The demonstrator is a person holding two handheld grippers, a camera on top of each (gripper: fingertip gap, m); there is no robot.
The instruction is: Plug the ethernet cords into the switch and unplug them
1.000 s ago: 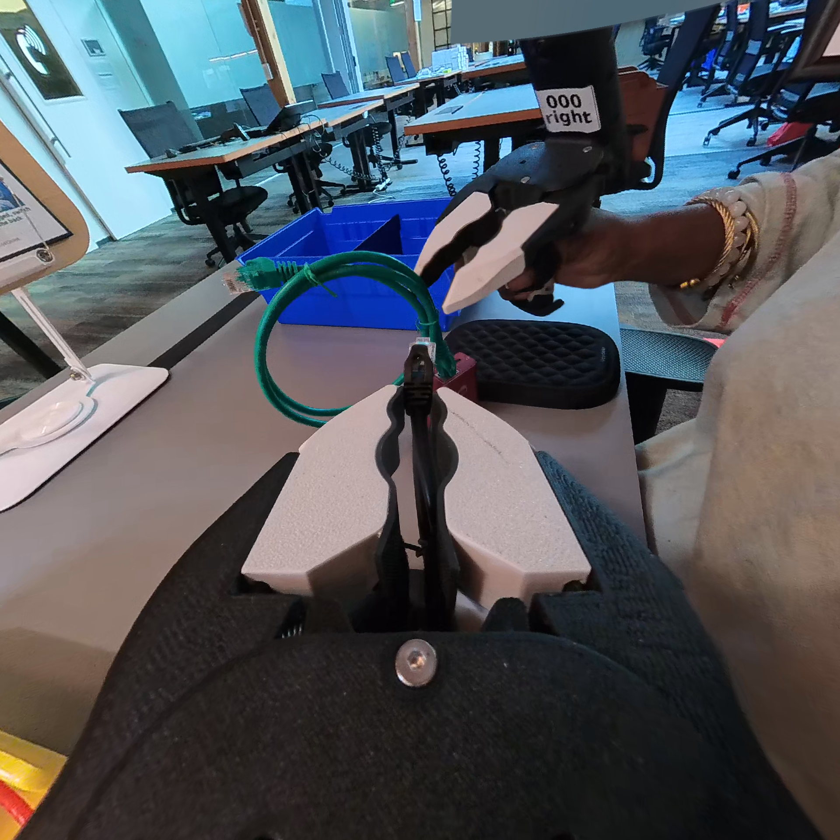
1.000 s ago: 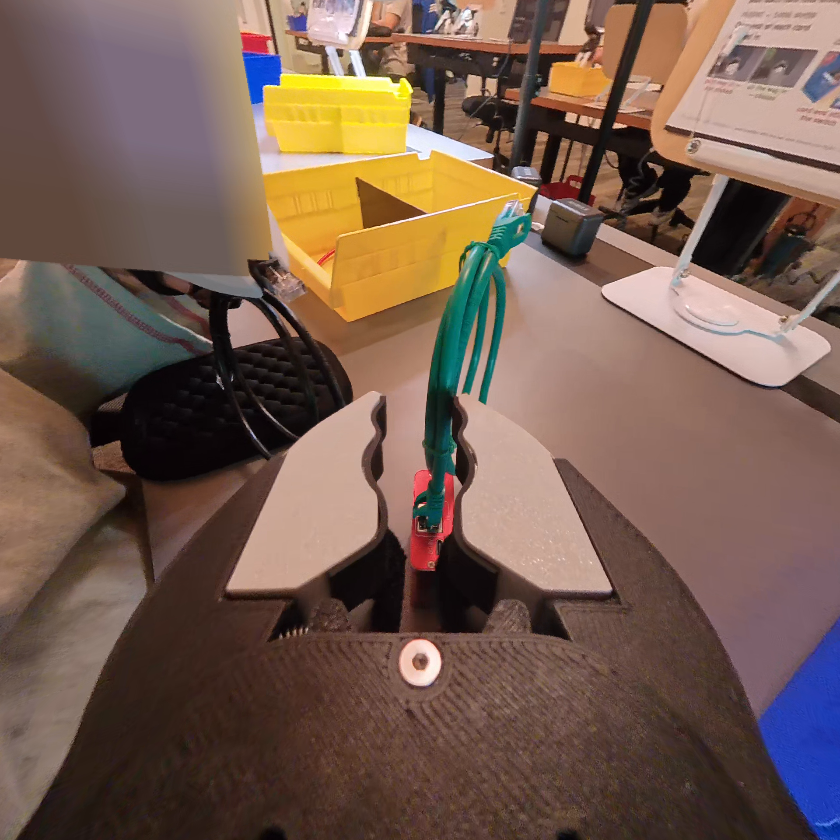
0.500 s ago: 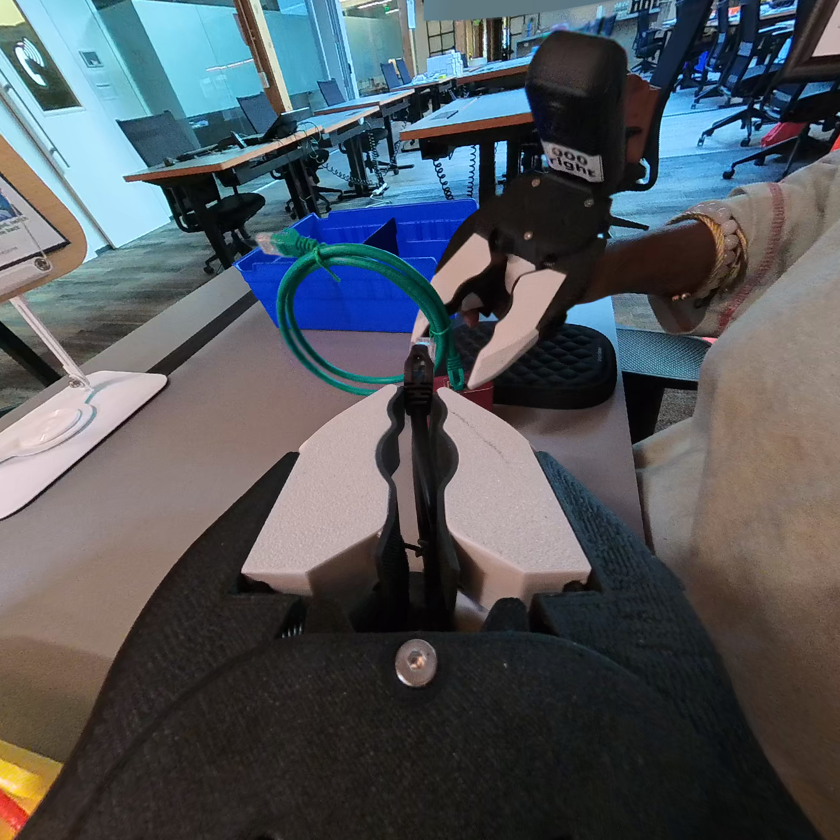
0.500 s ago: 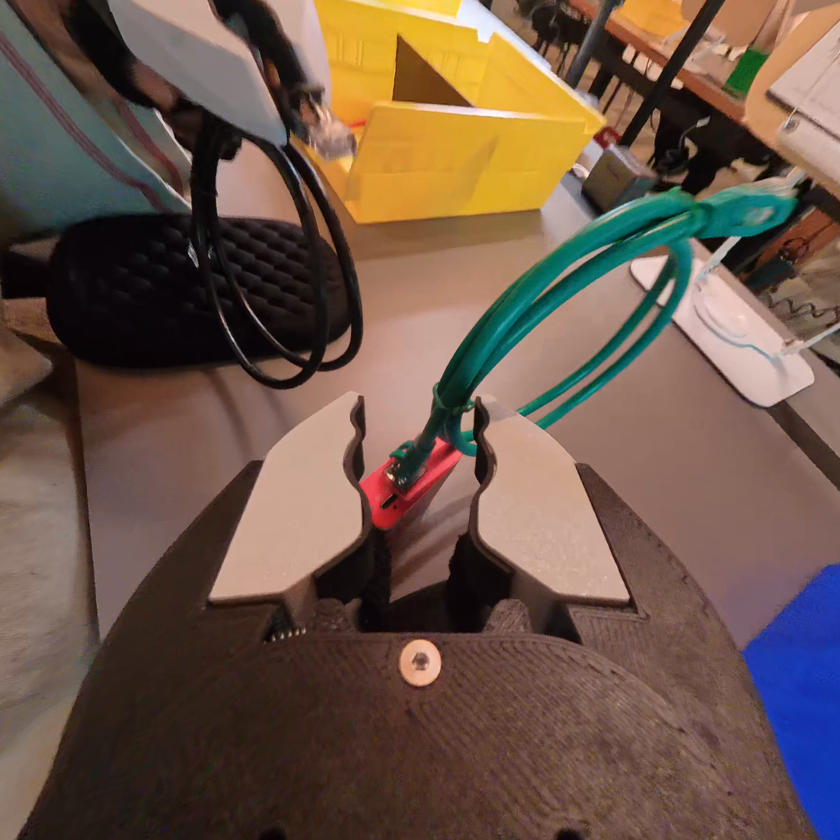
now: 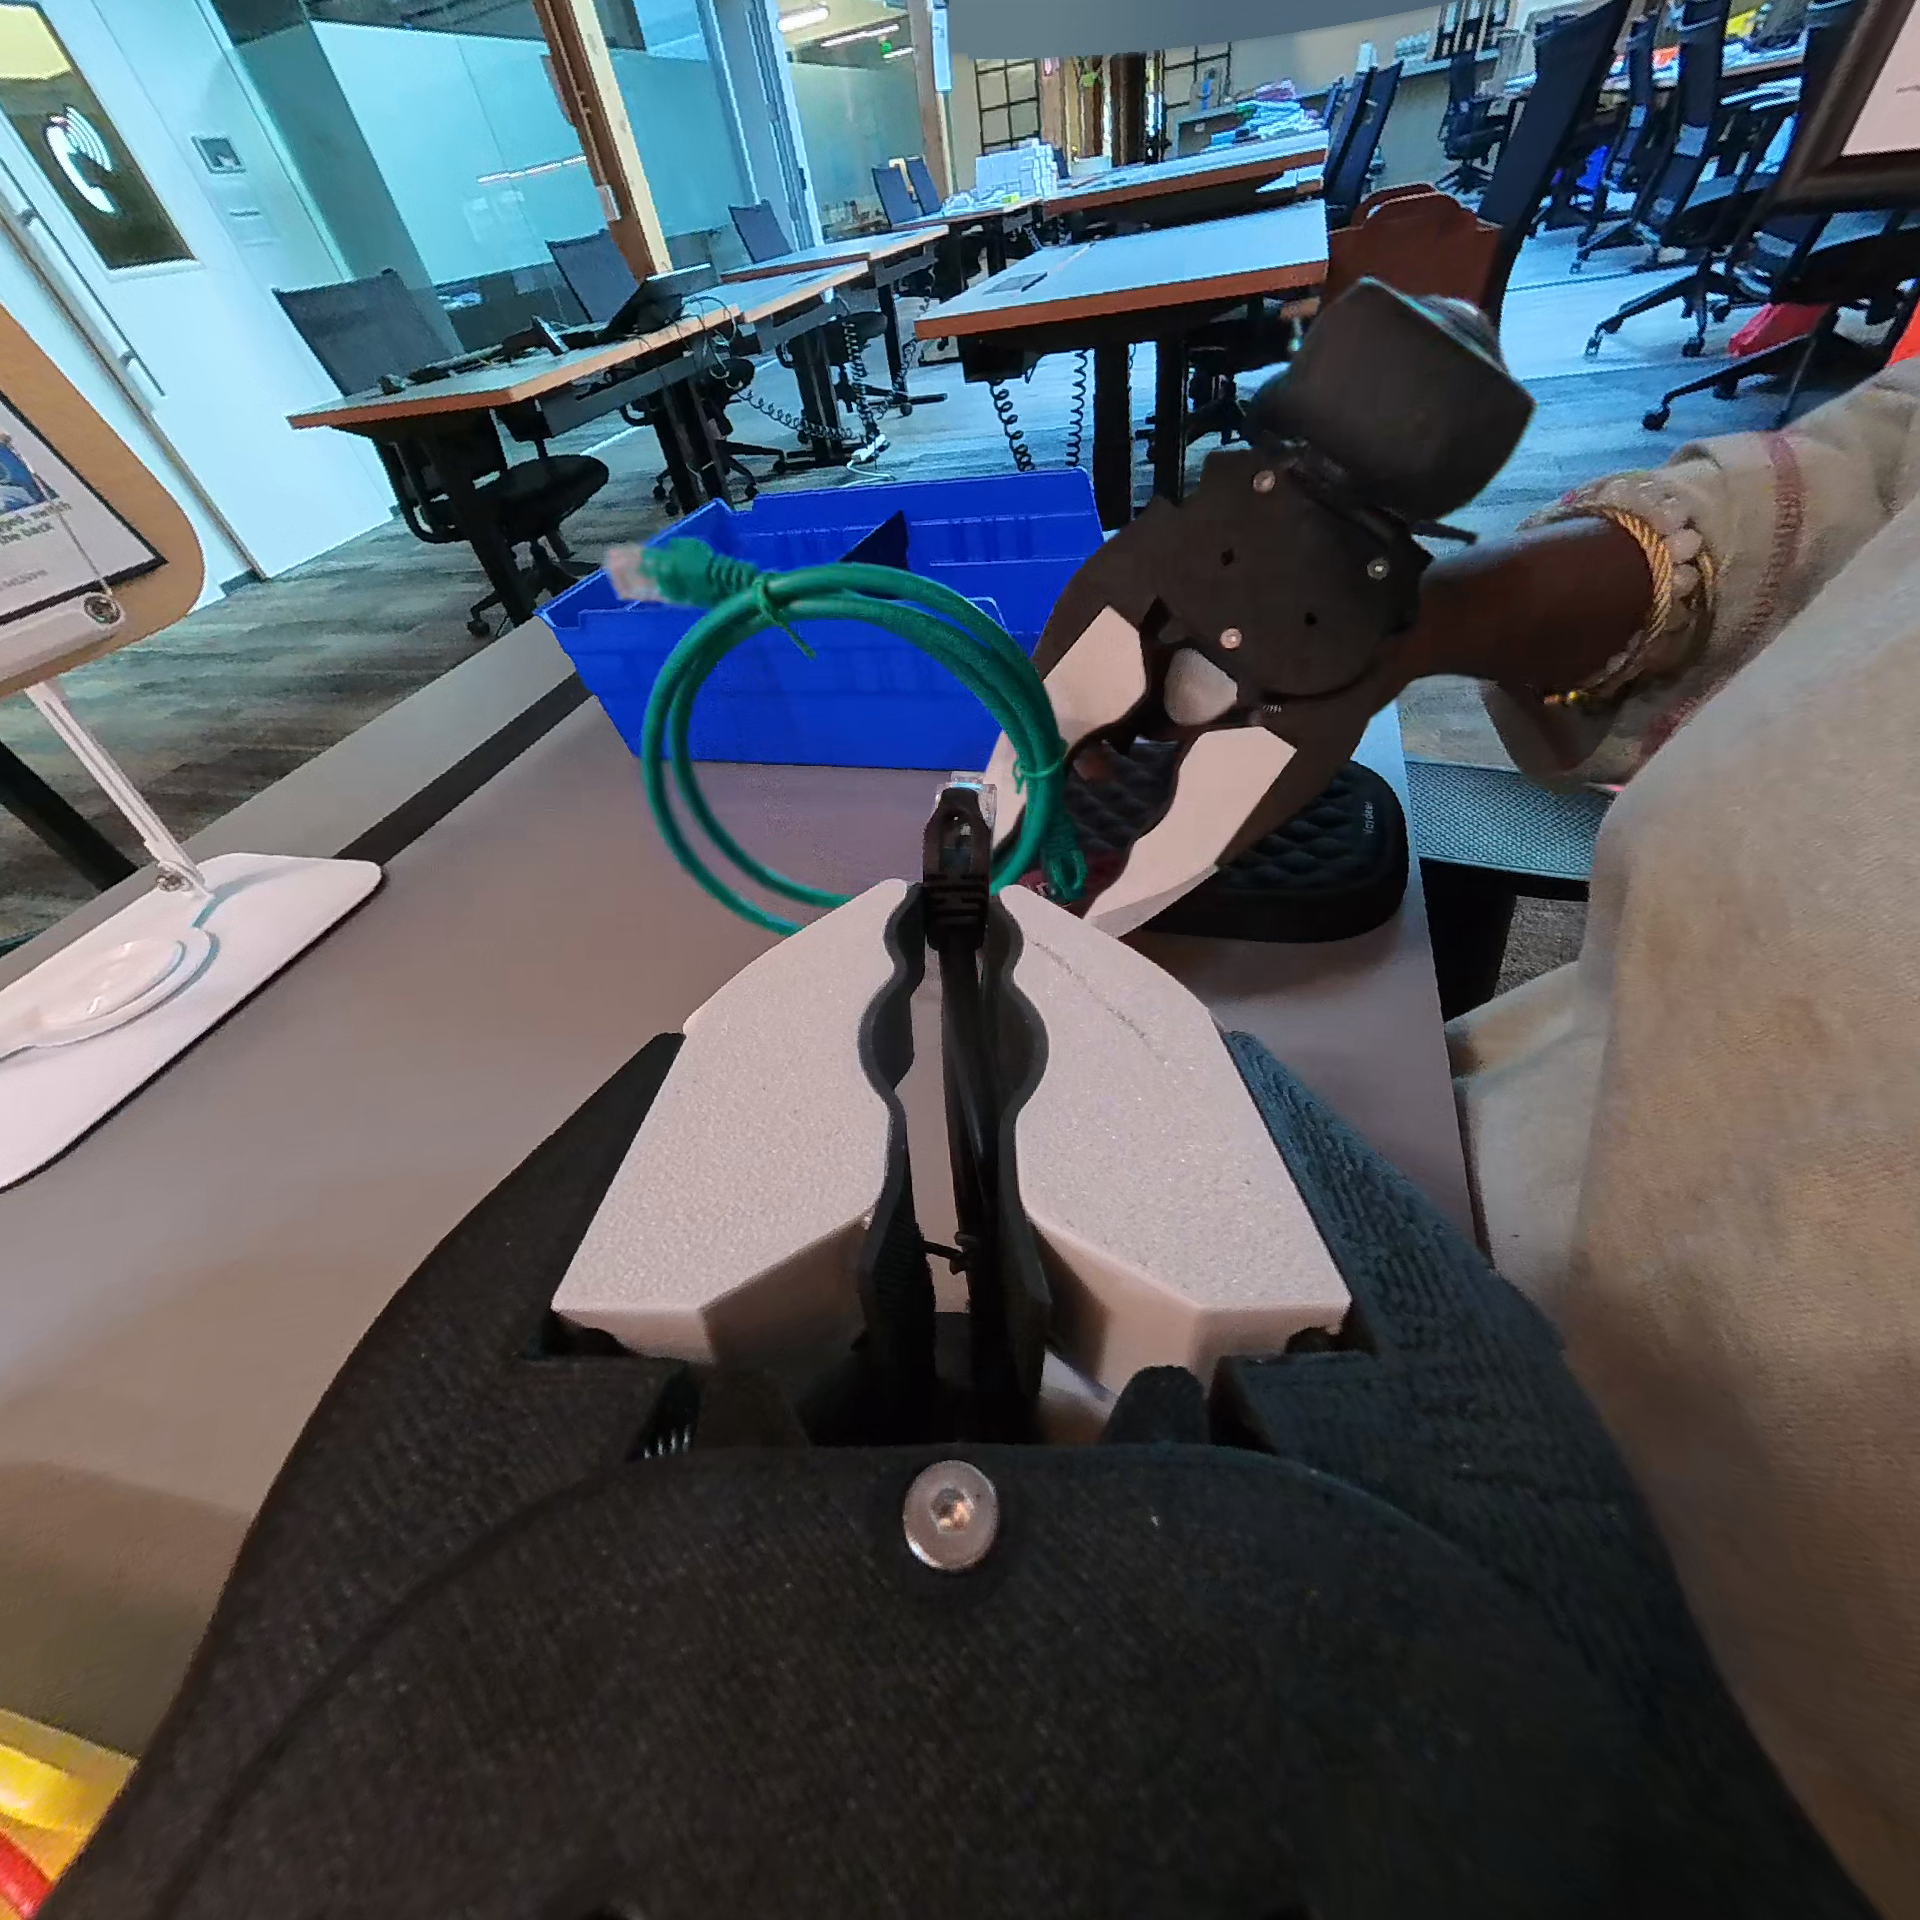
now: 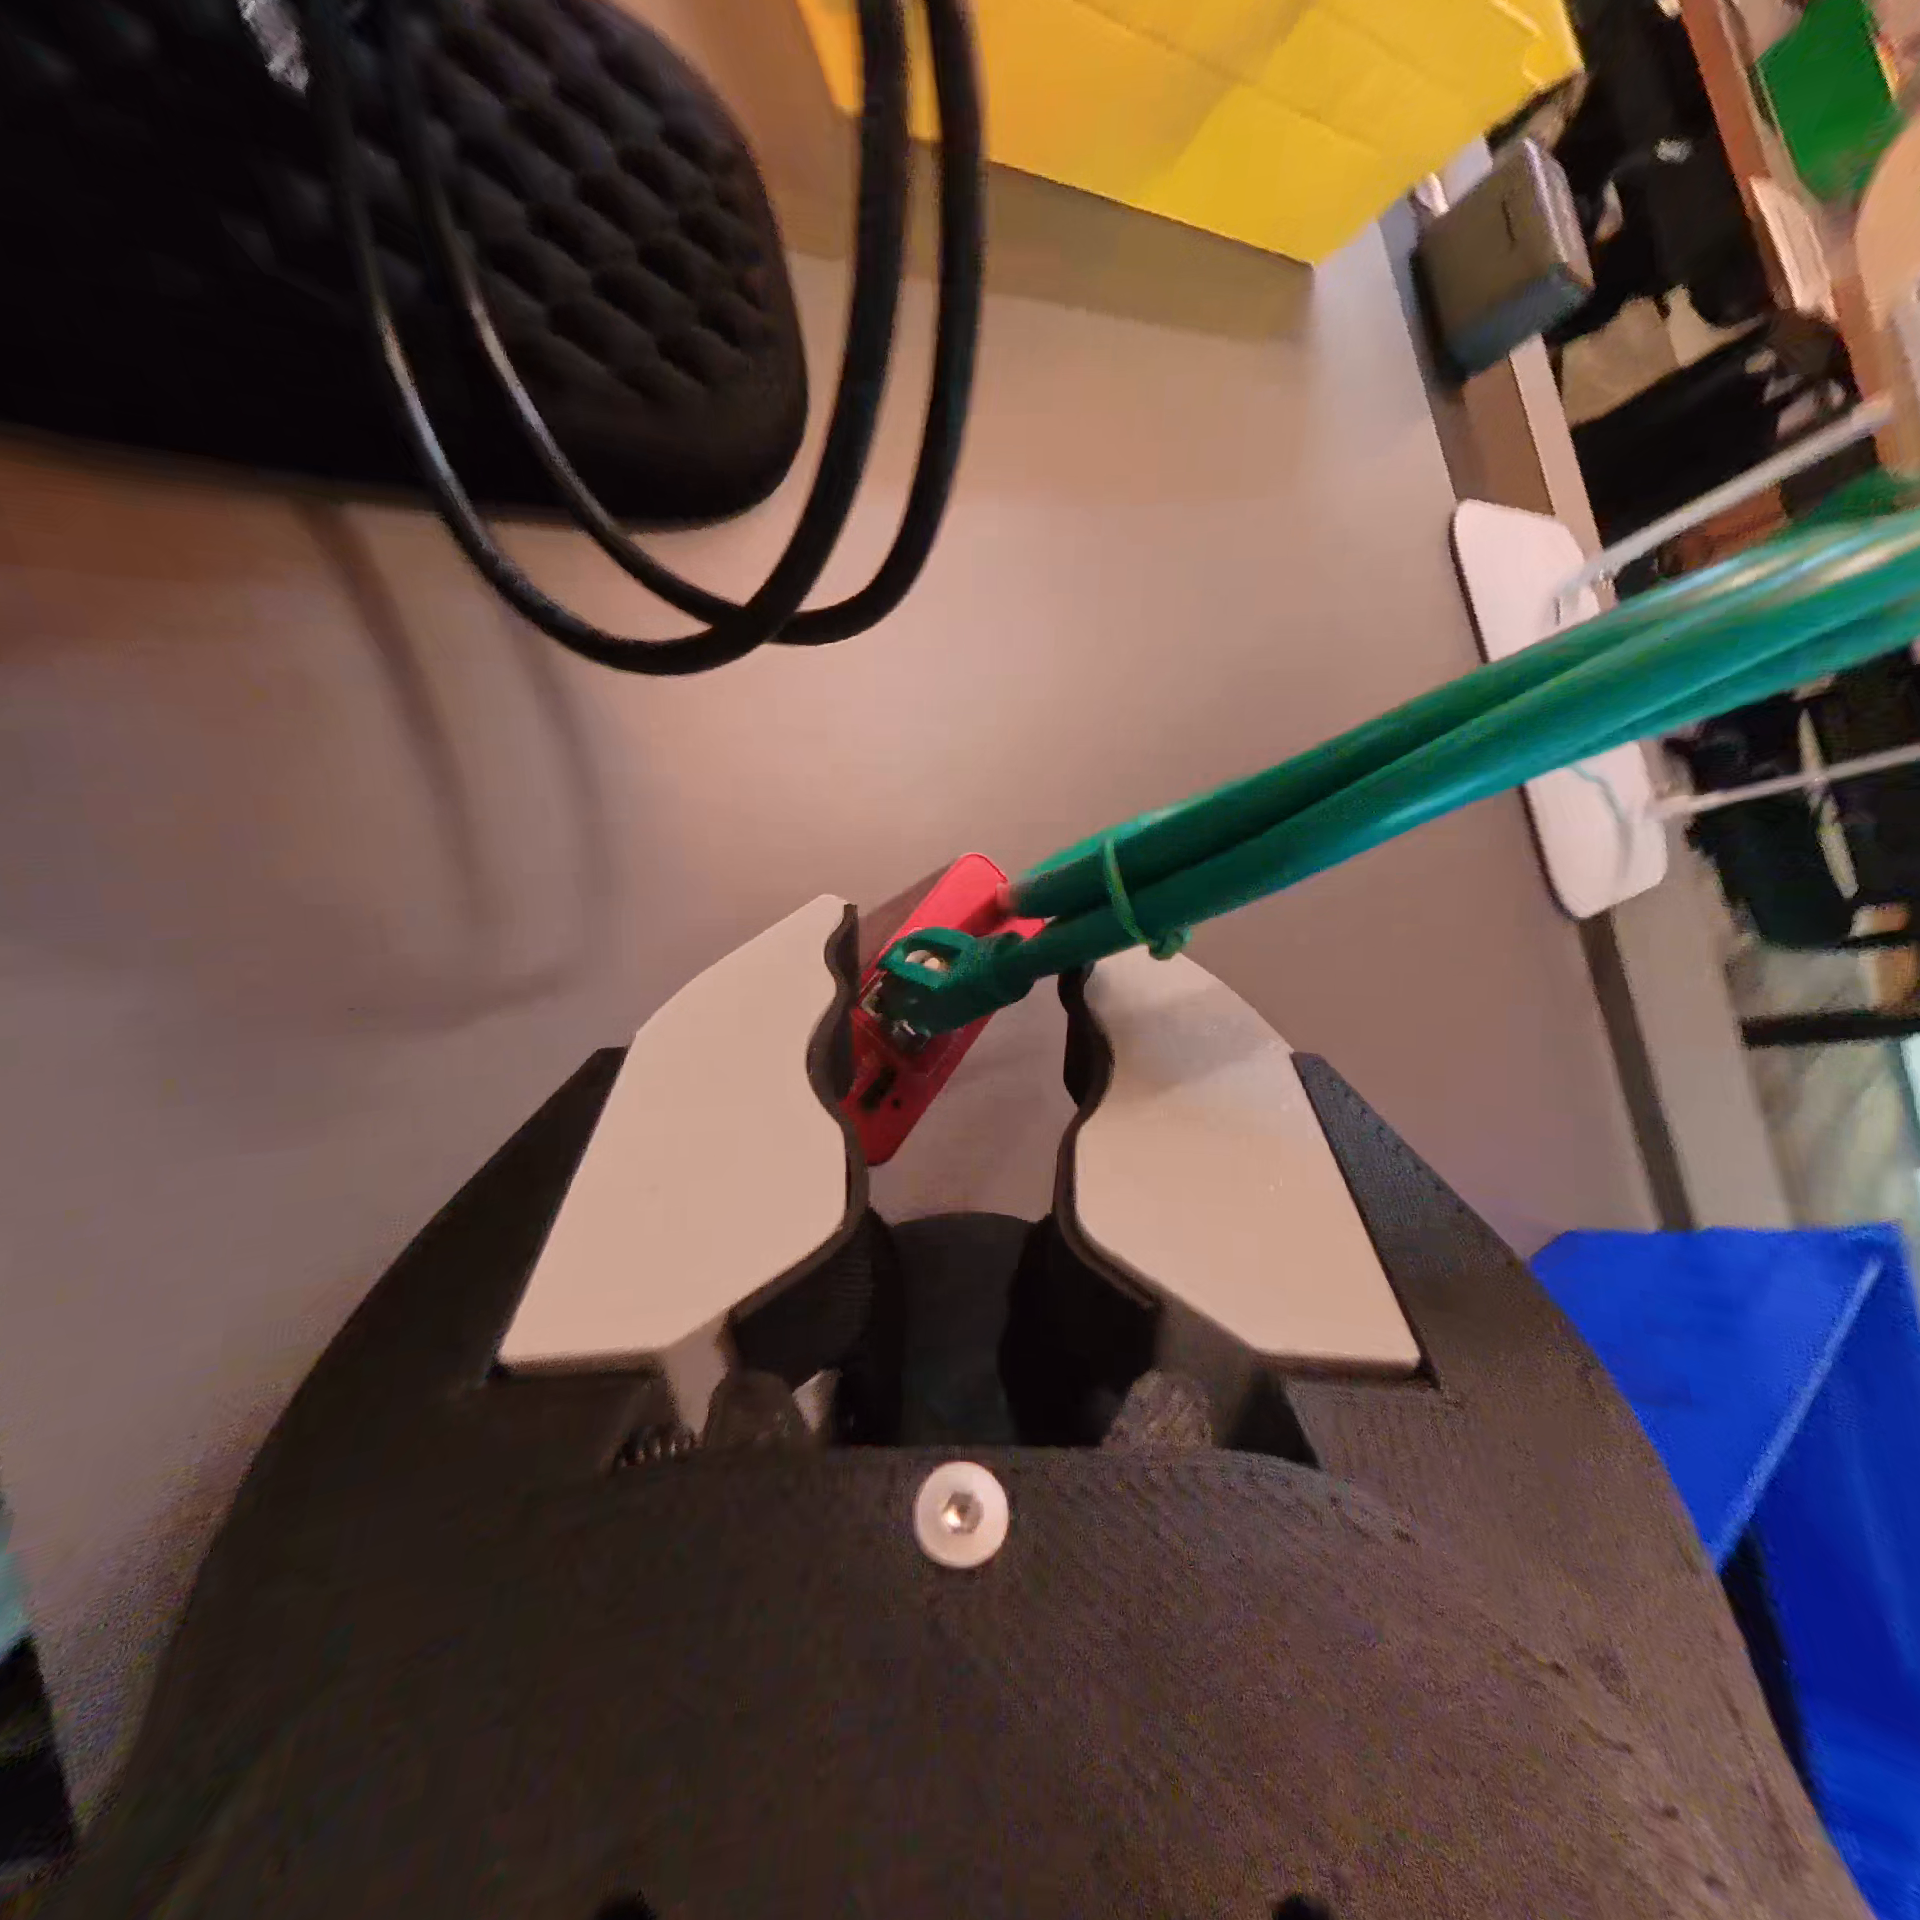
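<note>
My left gripper [image 5: 956,920] is shut on a black ethernet cord [image 5: 961,842], its clear plug poking out past the fingertips. The cord's loops hang at the top of the right wrist view [image 6: 727,520]. A small red switch [image 6: 914,1039] sits between the spread jaws of my right gripper [image 6: 956,977], touching the left finger, with a gap on the right. A coiled green ethernet cord [image 6: 1455,748] is plugged into it. In the left wrist view the right gripper [image 5: 1132,831] points down at the switch [image 5: 1039,883], and the green coil [image 5: 831,717] stands up from it.
A blue bin [image 5: 831,665] stands at the table's far edge and shows again in the right wrist view [image 6: 1766,1403]. A black padded wrist rest [image 5: 1309,852] lies behind the switch. A white stand base [image 5: 135,966] is at the left. A yellow bin [image 6: 1195,104] stands farther off. About 12 cm separates my left fingertips from my right.
My right gripper has tipped nose-down toward the table and its jaws have spread from around the red switch. The green coil swung with it. My left gripper kept still with the black cord.
</note>
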